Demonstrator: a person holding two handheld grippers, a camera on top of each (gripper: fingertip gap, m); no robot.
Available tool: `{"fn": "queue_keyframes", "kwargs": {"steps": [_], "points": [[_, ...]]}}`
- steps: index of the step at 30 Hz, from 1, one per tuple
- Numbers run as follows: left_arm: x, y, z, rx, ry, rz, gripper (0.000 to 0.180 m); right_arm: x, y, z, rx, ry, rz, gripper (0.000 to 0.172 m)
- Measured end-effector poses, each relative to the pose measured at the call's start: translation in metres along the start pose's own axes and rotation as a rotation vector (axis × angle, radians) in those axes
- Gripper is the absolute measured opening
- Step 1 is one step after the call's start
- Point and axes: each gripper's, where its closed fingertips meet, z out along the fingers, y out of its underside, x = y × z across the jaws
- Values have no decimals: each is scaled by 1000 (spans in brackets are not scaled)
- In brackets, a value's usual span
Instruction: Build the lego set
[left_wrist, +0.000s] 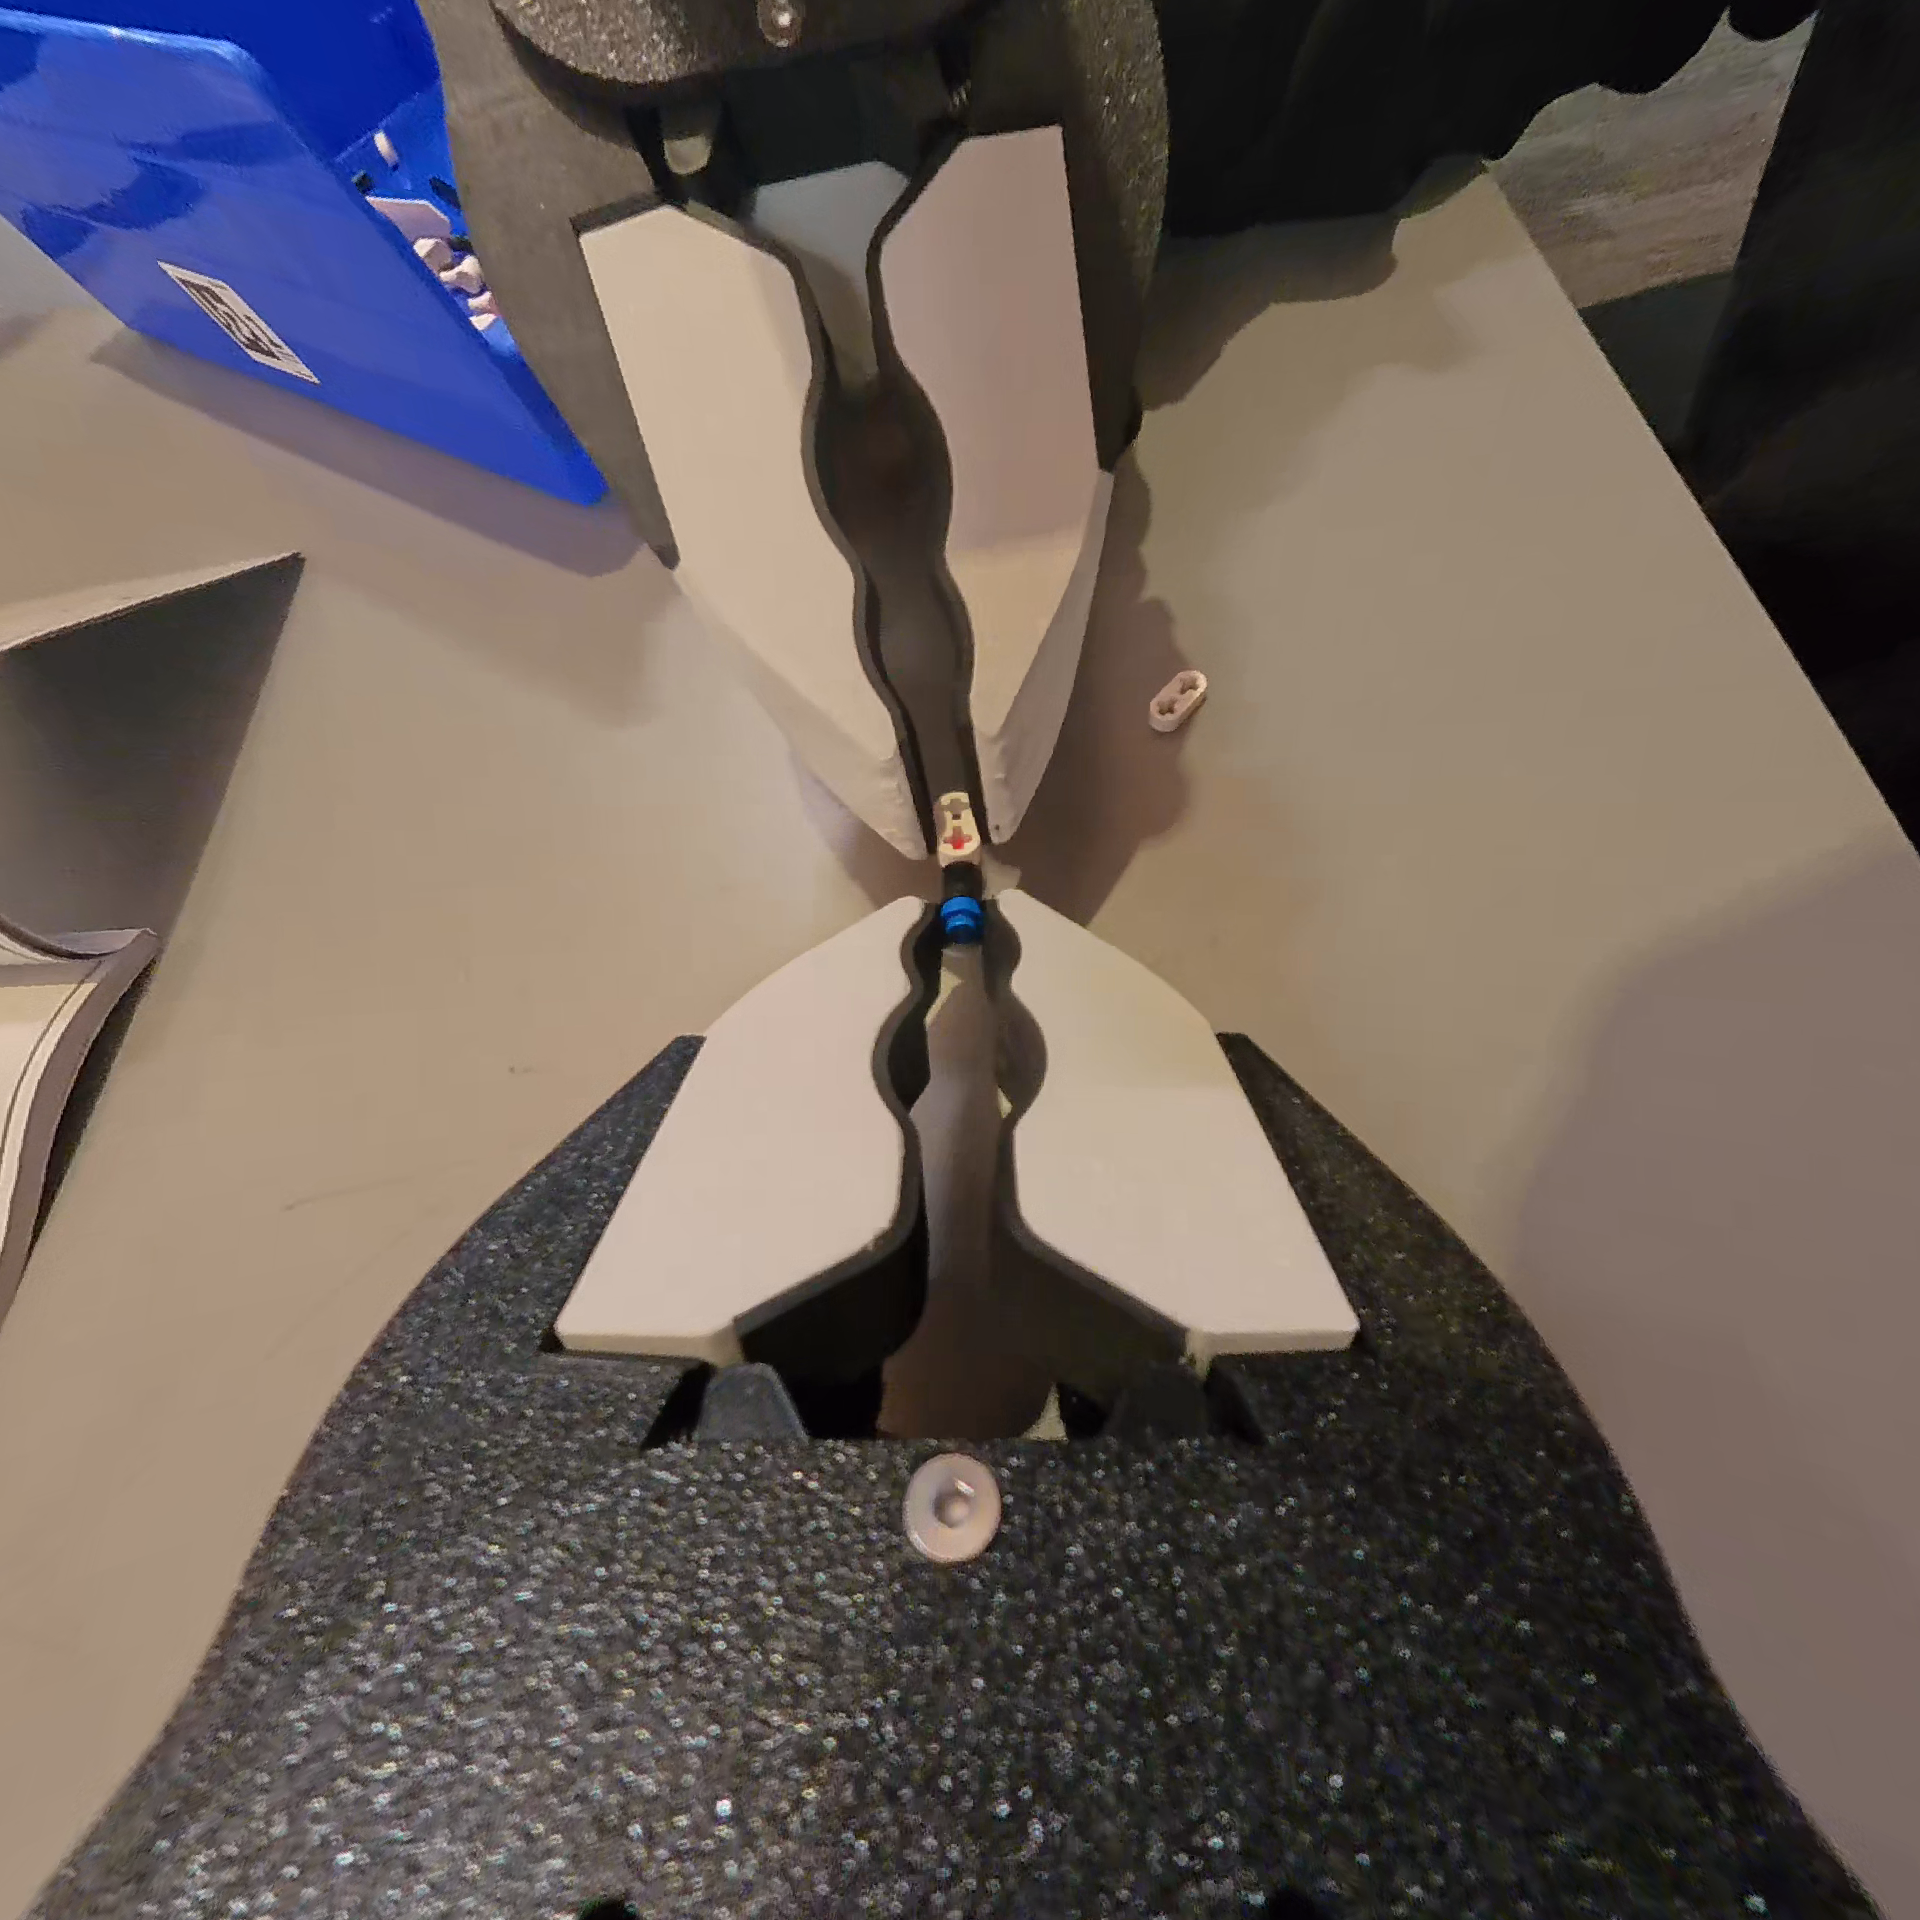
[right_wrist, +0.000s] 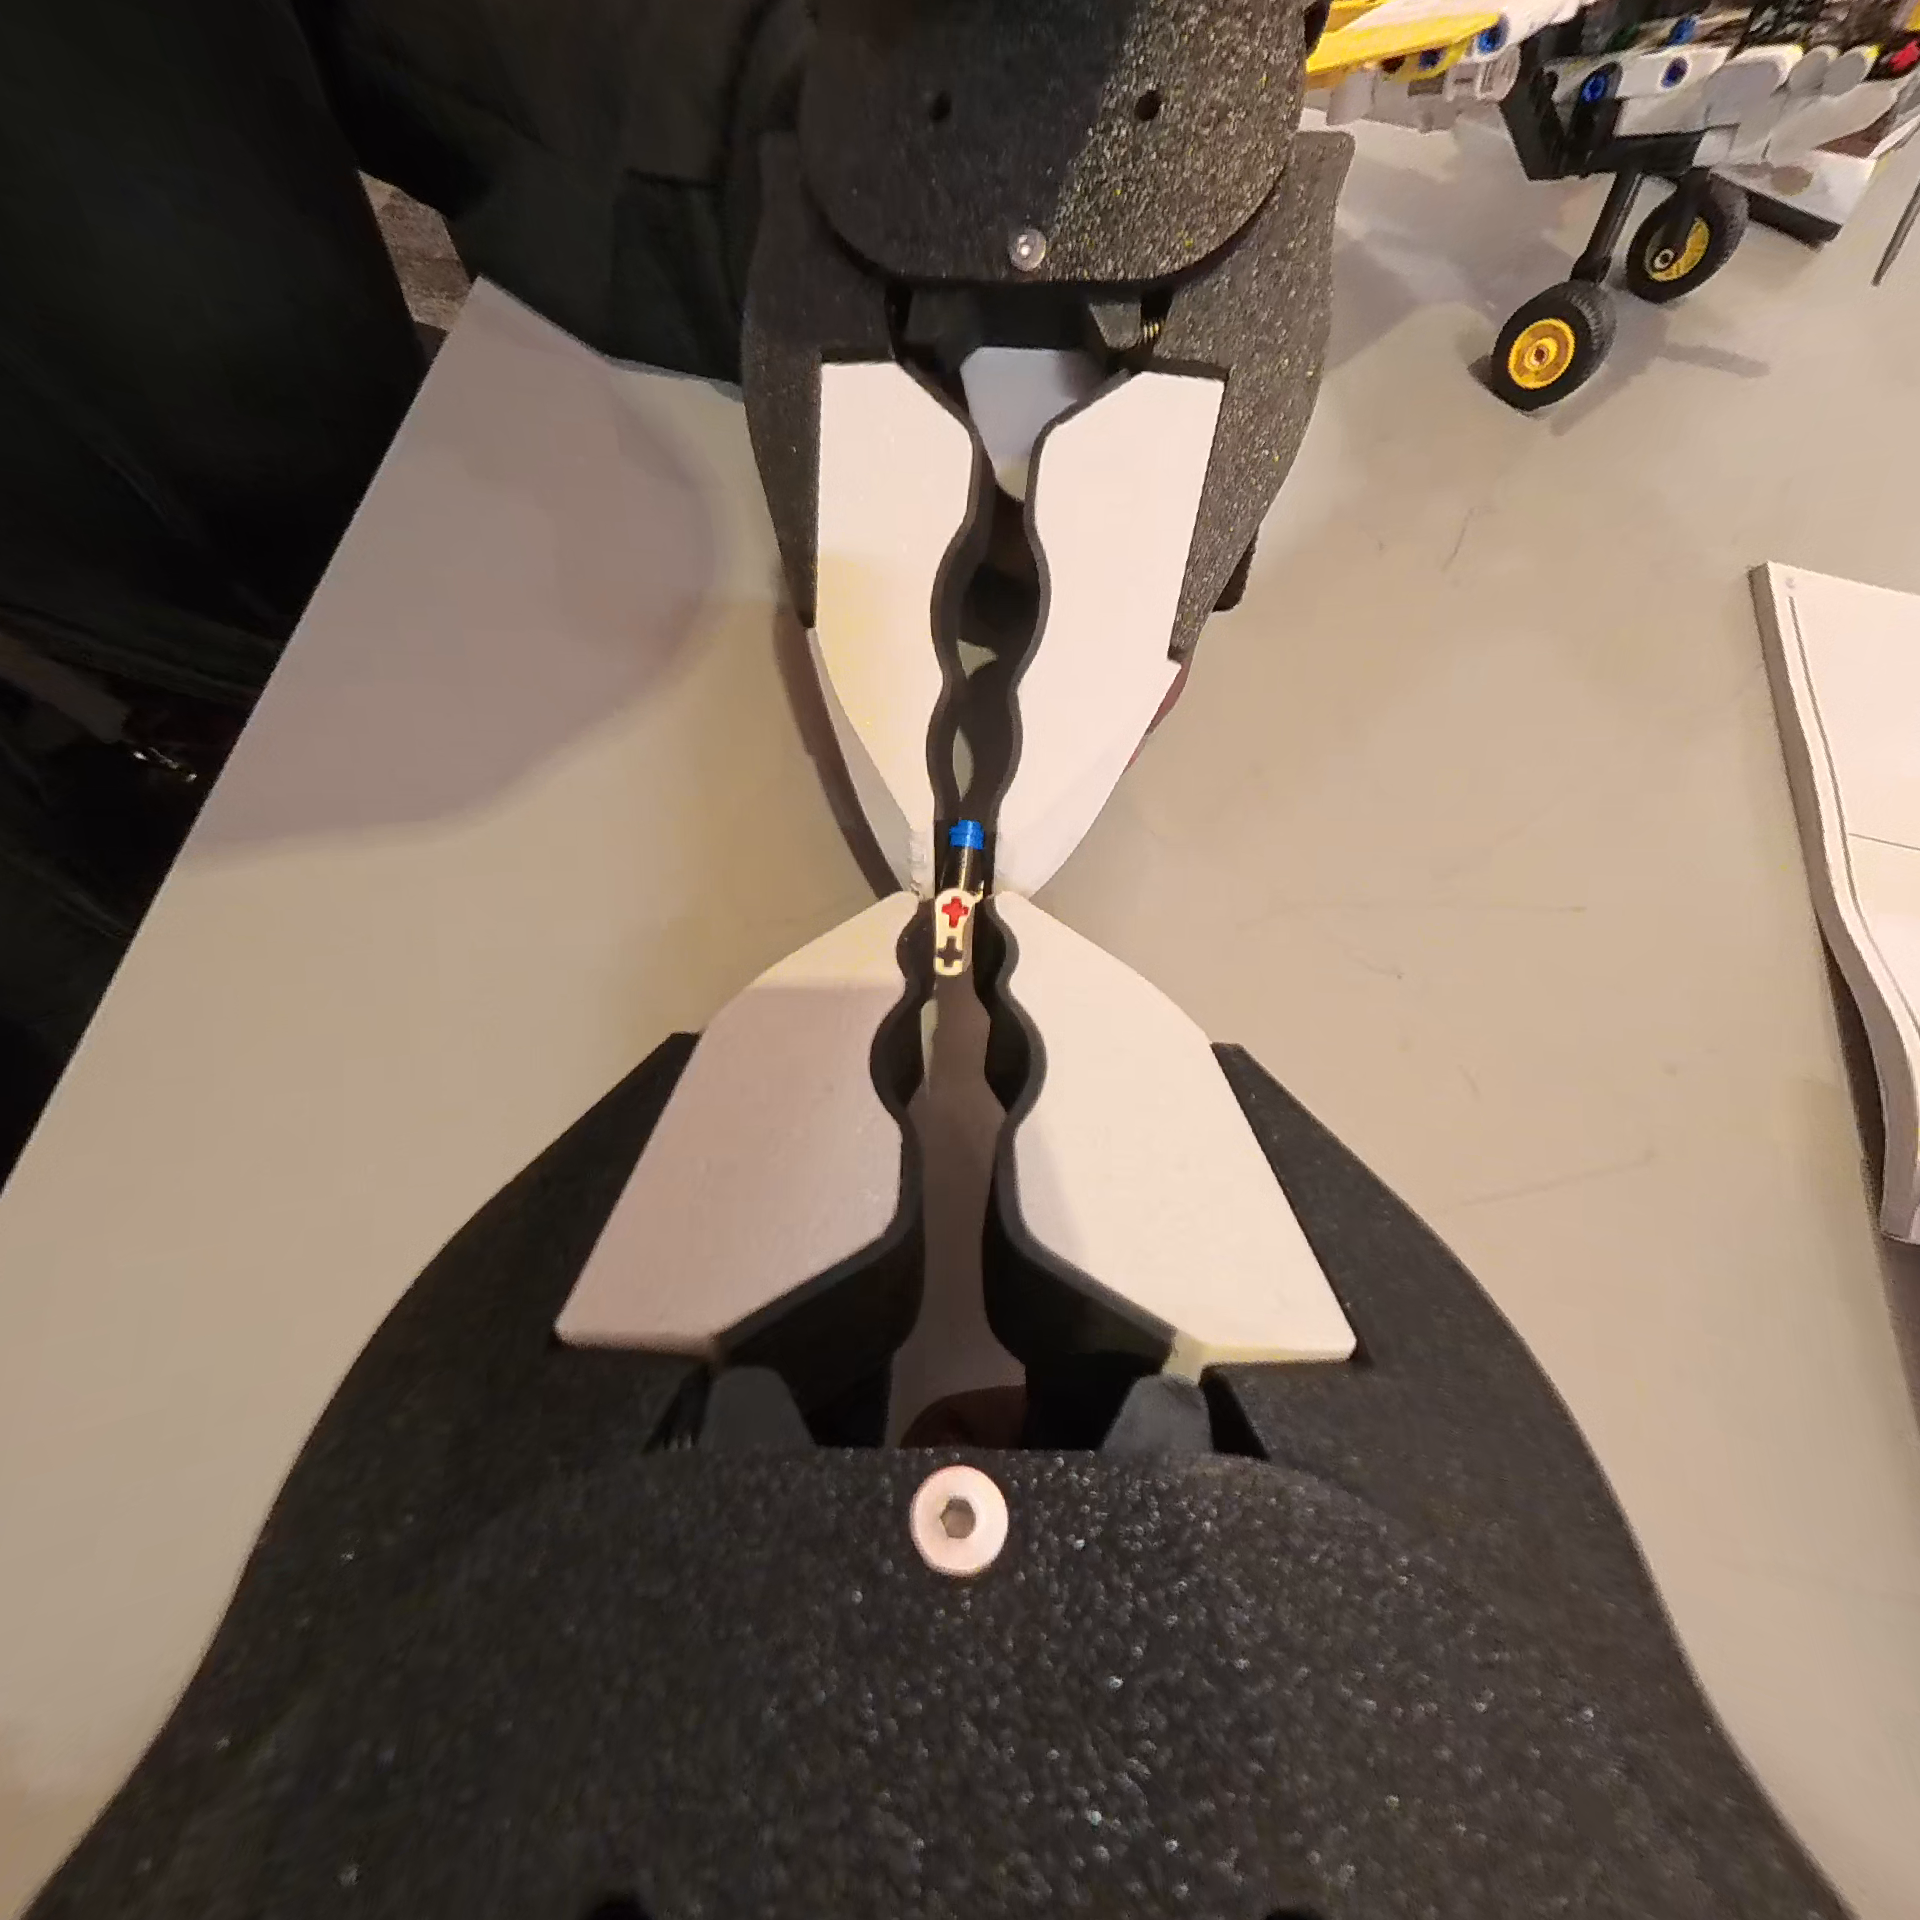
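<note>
The two grippers meet tip to tip above the grey table (left_wrist: 1455, 935). My left gripper (left_wrist: 957, 920) is shut on a small pin with a blue end and a black body (left_wrist: 957, 912). My right gripper (right_wrist: 953, 920) is shut on a short white beam (right_wrist: 952, 951) that has a red cross-shaped axle (right_wrist: 953, 910) in one hole. In the left wrist view the right gripper (left_wrist: 956, 844) comes from the top with the white beam (left_wrist: 956, 808). In the right wrist view the left gripper (right_wrist: 967, 862) comes from the top with the blue-ended pin (right_wrist: 967, 833). The pin's black end touches the beam's end.
A second small white beam (left_wrist: 1178, 701) lies loose on the table to the right. A blue bin (left_wrist: 260, 260) with small parts stands at the far left. Open booklet pages (right_wrist: 1849, 831) lie at the table's side. A brick model with yellow-hubbed wheels (right_wrist: 1558, 343) stands beyond. Both grippers' tips are close together, under 4 cm apart.
</note>
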Motion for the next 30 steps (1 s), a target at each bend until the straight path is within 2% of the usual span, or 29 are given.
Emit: {"fn": "queue_keyframes", "kwargs": {"steps": [6,8,14,18,21,24,30], "points": [[2,0,0,1,3,18,6,-2,1,1,-3,-23,9,7],[1,-7,-2,47,2,7,6,-1,1,1,-10,-14,4,7],[-3,0,0,-6,-24,-13,7,3,7,5,-31,14,13,7],[-10,-1,-4,31,-17,-95,7,12,2,2,-12,76,11,7],[-17,-5,-9,77,-17,-186,7,23,3,-6,-11,140,35,19],[-24,-8,-14,125,-19,-268,7,24,6,-14,-12,130,78,19],[-26,-6,-11,101,-50,-249,7,1,29,-30,-168,94,247,20]]}}
